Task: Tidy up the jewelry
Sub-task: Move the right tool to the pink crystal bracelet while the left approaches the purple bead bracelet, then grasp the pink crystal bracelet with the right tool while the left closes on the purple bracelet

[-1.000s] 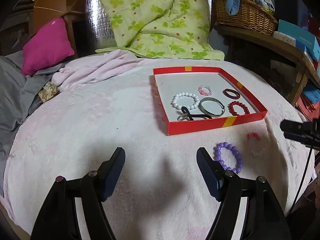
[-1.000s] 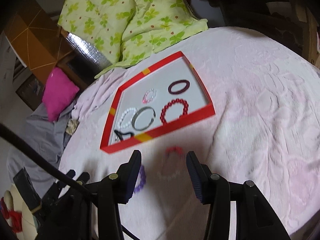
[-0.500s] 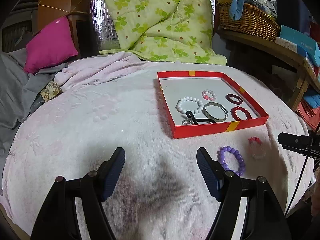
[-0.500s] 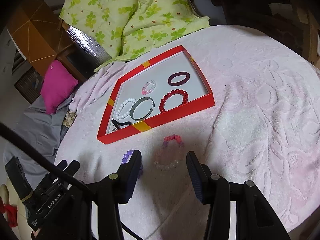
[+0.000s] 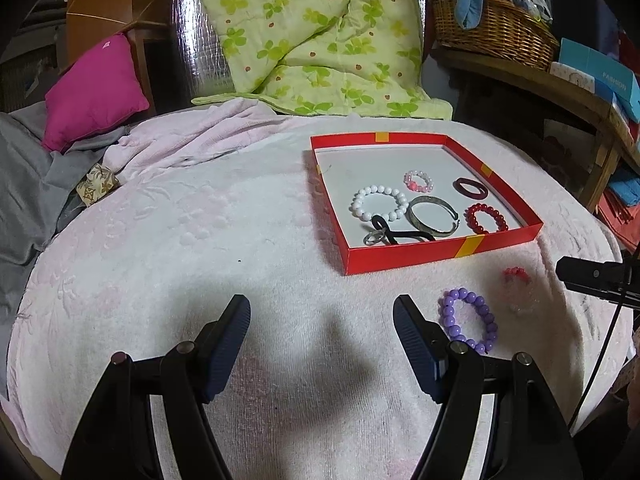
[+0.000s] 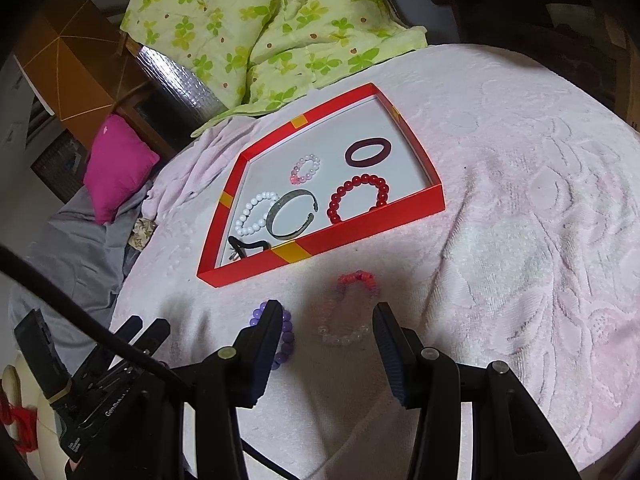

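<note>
A red tray [image 5: 404, 258] [image 6: 336, 240] lies on the pink blanket and holds several pieces: a white bead bracelet [image 5: 379, 202], a silver bangle [image 5: 434, 216], a red bead bracelet [image 6: 358, 196] and a dark hair tie [image 6: 367, 152]. In front of the tray lie a purple bead bracelet [image 5: 470, 320] [image 6: 286, 336] and a clear-and-red bead bracelet [image 6: 348, 308] [image 5: 518, 290]. My left gripper [image 5: 322, 336] is open and empty over the blanket, left of the purple bracelet. My right gripper [image 6: 326, 340] is open, its fingers either side of the clear-and-red bracelet.
A green floral quilt [image 5: 316, 36] lies behind the tray. A magenta pillow [image 5: 94, 90] and grey bedding [image 5: 24, 184] are at the left. A wicker basket [image 5: 492, 28] and blue boxes [image 5: 596, 68] stand on a wooden shelf at the right.
The right gripper has moved down and closer to the clear-and-red bracelet, which now lies between its fingers. The left gripper has drawn back slightly. Both stay open.
</note>
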Tool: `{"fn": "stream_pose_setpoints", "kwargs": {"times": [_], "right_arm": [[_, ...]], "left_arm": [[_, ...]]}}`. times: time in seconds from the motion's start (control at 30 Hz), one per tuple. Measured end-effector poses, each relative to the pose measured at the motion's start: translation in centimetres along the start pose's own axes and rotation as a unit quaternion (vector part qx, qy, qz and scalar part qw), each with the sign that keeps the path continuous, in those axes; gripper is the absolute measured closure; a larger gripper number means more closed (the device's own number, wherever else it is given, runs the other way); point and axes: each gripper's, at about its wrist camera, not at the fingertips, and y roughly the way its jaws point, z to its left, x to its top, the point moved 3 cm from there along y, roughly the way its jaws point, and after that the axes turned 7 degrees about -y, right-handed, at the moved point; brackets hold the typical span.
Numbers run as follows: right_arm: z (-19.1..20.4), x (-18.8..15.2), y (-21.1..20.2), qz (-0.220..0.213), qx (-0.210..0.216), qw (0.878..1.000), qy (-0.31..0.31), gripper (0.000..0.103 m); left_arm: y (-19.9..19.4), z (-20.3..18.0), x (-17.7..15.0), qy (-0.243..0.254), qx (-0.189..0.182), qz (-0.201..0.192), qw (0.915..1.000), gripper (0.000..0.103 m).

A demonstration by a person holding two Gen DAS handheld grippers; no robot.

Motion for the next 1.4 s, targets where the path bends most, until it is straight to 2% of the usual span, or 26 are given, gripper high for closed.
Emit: {"fn": "stream_pose_setpoints", "kwargs": {"times": [0.93,1.2,1.4], "right_arm": [[-3.2,0.0,-1.2,0.009,0.014,0.999,0.043,0.052],[-3.4,0.2,-0.3,0.018,0.018,0.998,0.055,0.052],[-3.8,0.5,0.5,0.025,0.020,0.997,0.071,0.052]], "left_arm": [[1.8,-2.1,-1.3,0.057,0.025,0.028,0.9977,0.029],[1.8,-2.5,-1.6,0.063,0.018,0.036,0.9972,0.029],[2.0,-3.1,-2.1,0.060,-0.009,0.055,0.9966,0.028]]}}
